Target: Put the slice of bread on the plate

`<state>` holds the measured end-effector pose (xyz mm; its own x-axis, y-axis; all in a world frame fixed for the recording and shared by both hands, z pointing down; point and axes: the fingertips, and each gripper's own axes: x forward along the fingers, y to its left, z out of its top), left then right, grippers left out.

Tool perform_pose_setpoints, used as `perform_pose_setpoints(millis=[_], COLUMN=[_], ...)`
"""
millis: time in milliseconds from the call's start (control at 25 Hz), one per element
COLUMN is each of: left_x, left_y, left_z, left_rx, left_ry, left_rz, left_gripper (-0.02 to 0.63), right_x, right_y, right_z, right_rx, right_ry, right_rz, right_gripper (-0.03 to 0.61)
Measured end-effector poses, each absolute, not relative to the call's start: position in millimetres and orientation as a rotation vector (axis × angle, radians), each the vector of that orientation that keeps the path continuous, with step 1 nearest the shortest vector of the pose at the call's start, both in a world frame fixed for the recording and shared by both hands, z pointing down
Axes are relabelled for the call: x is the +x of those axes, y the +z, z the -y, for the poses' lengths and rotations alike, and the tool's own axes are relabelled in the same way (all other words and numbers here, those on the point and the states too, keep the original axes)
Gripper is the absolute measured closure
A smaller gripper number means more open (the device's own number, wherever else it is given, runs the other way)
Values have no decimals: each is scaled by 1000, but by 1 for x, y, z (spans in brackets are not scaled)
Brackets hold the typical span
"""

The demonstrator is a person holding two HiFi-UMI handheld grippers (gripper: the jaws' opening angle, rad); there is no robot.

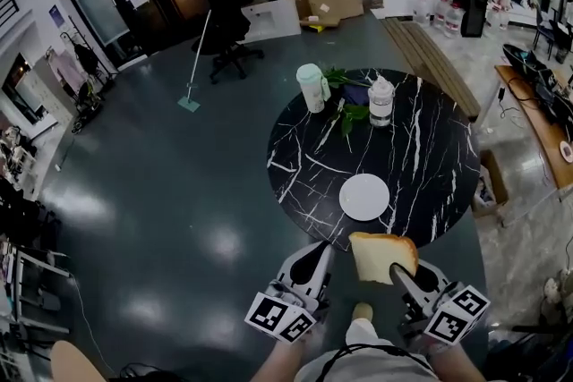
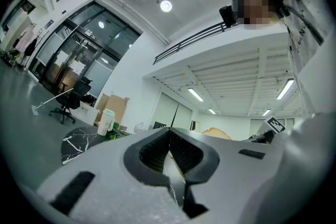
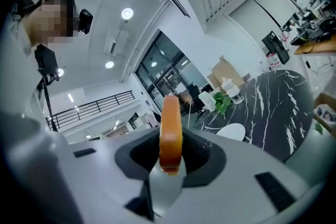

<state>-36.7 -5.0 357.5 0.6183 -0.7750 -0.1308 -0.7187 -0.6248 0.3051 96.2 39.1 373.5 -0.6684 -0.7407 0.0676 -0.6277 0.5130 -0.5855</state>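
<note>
A slice of bread [image 1: 383, 257] with a brown crust stands on edge between the pads of my right gripper [image 1: 395, 274], which is shut on it. It hangs just short of the near rim of the round black marble table [image 1: 421, 157]. In the right gripper view the bread [image 3: 171, 131] shows edge-on, upright. An empty white plate [image 1: 364, 196] lies near the table's front edge, ahead of the bread; the plate [image 3: 232, 131] also shows beyond the jaws. My left gripper [image 1: 320, 253] is beside the right one, shut with nothing in it [image 2: 169, 147].
At the table's far side stand a mint-lidded cup [image 1: 312, 88], a clear bottle [image 1: 381, 100] and green leaves [image 1: 345, 98]. A black office chair [image 1: 228, 22] and a mop [image 1: 195, 58] are on the dark floor to the left. A desk [image 1: 537, 112] runs along the right.
</note>
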Motion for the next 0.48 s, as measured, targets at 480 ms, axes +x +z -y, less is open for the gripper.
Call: perform_pose_setpoints(millis=[480], left_x=[-26], left_y=[400], left_z=[49], left_rx=[2543], left_ry=[-269], left_rz=[1240], left_gripper=[607], right_x=[108], right_y=[410], right_z=[21], right_rx=[-1184], right_ry=[-1048], right_rz=[-2531], right_gripper=[485])
